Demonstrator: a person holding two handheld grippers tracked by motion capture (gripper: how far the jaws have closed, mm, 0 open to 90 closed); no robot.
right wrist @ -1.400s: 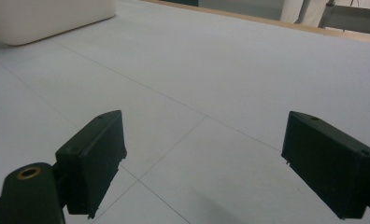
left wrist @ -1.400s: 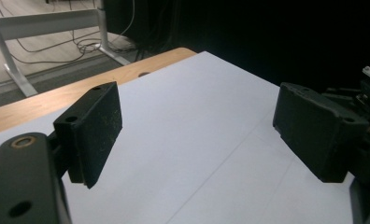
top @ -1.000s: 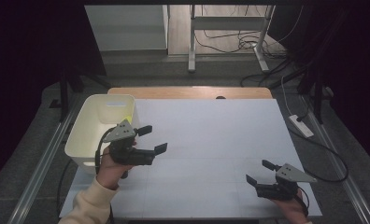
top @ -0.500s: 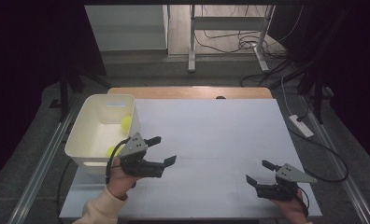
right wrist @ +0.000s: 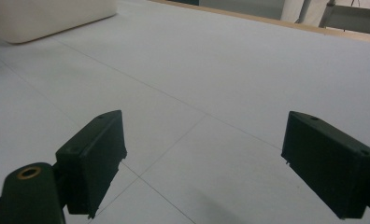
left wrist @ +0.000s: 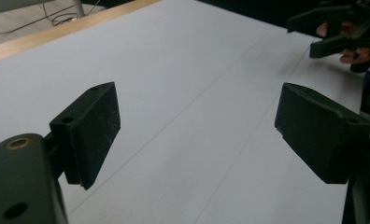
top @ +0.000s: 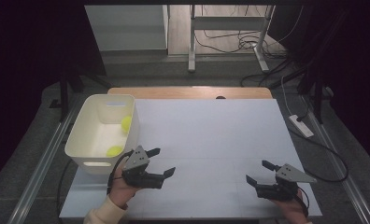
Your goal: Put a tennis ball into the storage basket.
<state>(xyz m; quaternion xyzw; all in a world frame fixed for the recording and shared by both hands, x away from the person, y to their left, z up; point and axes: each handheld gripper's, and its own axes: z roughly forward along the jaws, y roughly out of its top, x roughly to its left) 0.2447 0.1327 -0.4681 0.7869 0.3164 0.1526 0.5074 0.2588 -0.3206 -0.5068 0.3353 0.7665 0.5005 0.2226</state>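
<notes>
At the left of the high view a white bin stands on the left edge of the counter, a white sheet with a wooden strip along its far side. Two yellow-green balls lie inside the bin: one ball against the right wall, the other ball near the front wall.

Just below and right of the bin's front corner, in the lower left of the frame, a hand holds the left tool low over the counter, its tips pointing right. Its jaws have just been opening a little further and stand well apart with nothing between them. In the left gripper view the left tool looks along bare white counter between its two black pads, and the right tool shows in the upper right corner.

In the lower right of the high view another hand holds the right tool near the counter's front edge, its tips pointing left toward the other tool, well apart from it. In the right gripper view the right tool has its jaws spread wide and empty over the counter, with the bin in the upper left corner.
</notes>
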